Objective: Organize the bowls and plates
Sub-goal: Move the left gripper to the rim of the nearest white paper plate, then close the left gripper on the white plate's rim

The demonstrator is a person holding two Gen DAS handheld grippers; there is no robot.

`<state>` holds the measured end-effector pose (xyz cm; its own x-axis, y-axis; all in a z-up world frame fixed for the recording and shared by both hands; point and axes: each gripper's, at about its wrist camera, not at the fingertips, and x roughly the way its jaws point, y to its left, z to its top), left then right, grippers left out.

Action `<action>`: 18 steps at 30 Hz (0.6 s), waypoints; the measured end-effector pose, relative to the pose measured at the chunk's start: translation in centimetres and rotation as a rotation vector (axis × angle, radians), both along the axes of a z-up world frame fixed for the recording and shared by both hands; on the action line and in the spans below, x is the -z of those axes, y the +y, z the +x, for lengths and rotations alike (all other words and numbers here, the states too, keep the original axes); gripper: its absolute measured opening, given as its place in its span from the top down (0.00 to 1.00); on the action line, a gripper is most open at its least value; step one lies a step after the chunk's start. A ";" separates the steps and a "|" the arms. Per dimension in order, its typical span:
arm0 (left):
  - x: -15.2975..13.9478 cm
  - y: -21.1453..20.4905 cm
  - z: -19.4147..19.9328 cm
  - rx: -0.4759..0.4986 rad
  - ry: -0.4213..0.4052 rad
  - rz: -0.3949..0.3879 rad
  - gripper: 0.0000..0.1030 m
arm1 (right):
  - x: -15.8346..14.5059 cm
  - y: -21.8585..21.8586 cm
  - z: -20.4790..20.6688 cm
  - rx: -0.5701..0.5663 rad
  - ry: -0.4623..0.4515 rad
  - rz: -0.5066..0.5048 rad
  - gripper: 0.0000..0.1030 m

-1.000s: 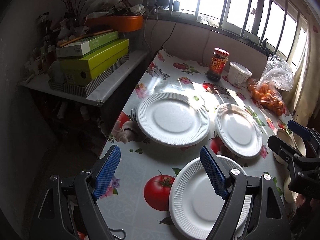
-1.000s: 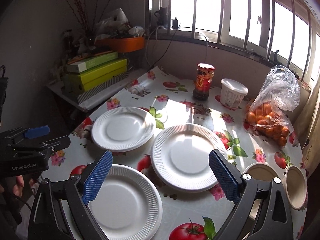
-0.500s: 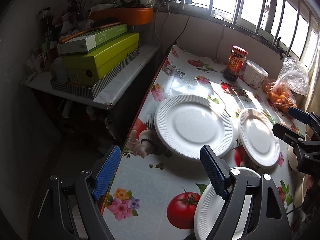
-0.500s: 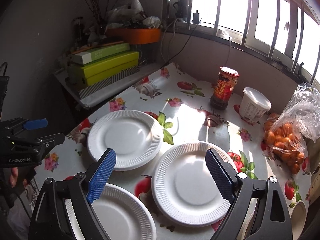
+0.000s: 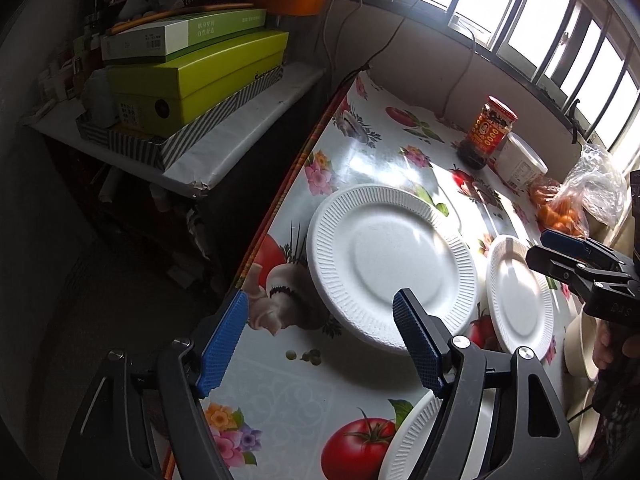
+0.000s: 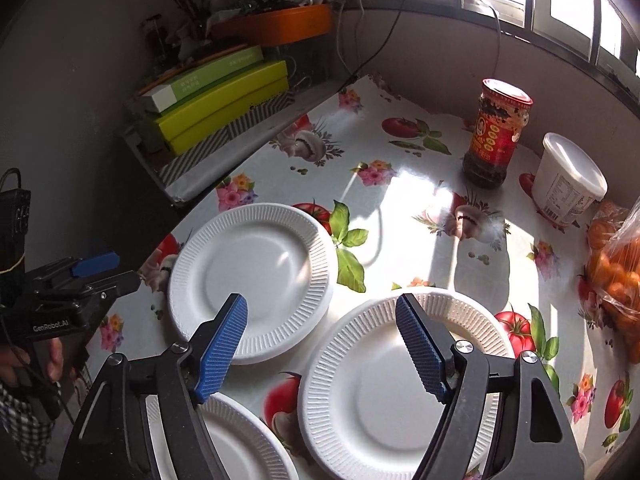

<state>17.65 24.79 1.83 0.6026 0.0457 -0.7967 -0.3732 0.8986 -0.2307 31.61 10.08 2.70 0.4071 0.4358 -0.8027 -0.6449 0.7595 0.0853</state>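
Three white paper plates lie on the flowered tablecloth. The far-left plate [image 5: 390,264] [image 6: 252,280] is just ahead of my open, empty left gripper [image 5: 320,348]. The middle plate [image 5: 520,300] [image 6: 404,380] lies under my open, empty right gripper [image 6: 320,348]. The near plate [image 5: 416,436] [image 6: 224,440] is partly hidden by the fingers. Cream bowls [image 5: 580,344] show at the right edge of the left wrist view. Each gripper shows in the other's view: the right one [image 5: 580,264], the left one [image 6: 76,280].
A red-lidded sauce jar [image 6: 496,132], a white tub [image 6: 568,180] and a bag of oranges [image 6: 616,276] stand at the back right. A side shelf with green boxes [image 5: 192,76] sits left of the table edge [image 5: 280,208].
Both grippers have moved forward and left over the table. The far-left plate now sits close ahead of my left gripper, the middle plate under my right. Both stay open.
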 end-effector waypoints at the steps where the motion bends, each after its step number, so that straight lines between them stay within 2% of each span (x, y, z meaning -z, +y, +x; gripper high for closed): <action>1: 0.1 0.1 0.2 0.001 0.000 -0.013 0.27 | 0.3 0.2 0.5 -0.008 0.021 0.002 0.28; 4: 1.1 1.0 1.0 -0.003 0.013 -0.126 0.28 | 1.3 0.6 2.2 0.003 0.097 0.009 0.33; 7: 2.0 1.6 1.7 -0.018 0.035 -0.192 0.38 | 2.2 1.1 3.5 0.014 0.159 0.012 0.39; 10: 2.2 1.6 2.2 -0.029 0.051 -0.172 0.39 | 3.1 1.6 4.2 0.017 0.183 -0.009 0.42; 18: 3.1 2.0 3.4 -0.049 0.068 -0.216 0.39 | 4.5 2.6 5.3 0.016 0.250 0.017 0.48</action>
